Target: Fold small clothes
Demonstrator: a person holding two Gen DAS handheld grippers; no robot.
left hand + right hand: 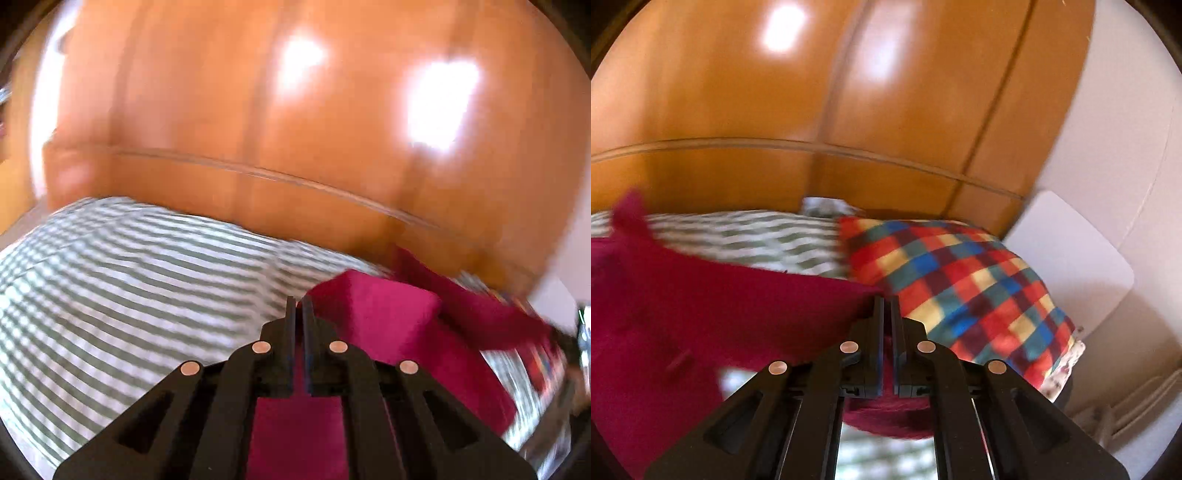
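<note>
While both views blur, I see my left gripper [299,301] and right gripper [887,301] each pinched on the magenta garment [713,306], a soft plain cloth stretched between them above the striped bed [110,280], beside a checked pillow [960,273].

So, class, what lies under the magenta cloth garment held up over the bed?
Under the magenta cloth garment, green-and-white striped bedding shows; the bedding directly beneath its folds is covered.

A crimson knitted garment [701,302] hangs over the striped bedsheet [129,288], left of a checked pillow [960,277]; orange wooden wardrobe [738,110] behind.
</note>
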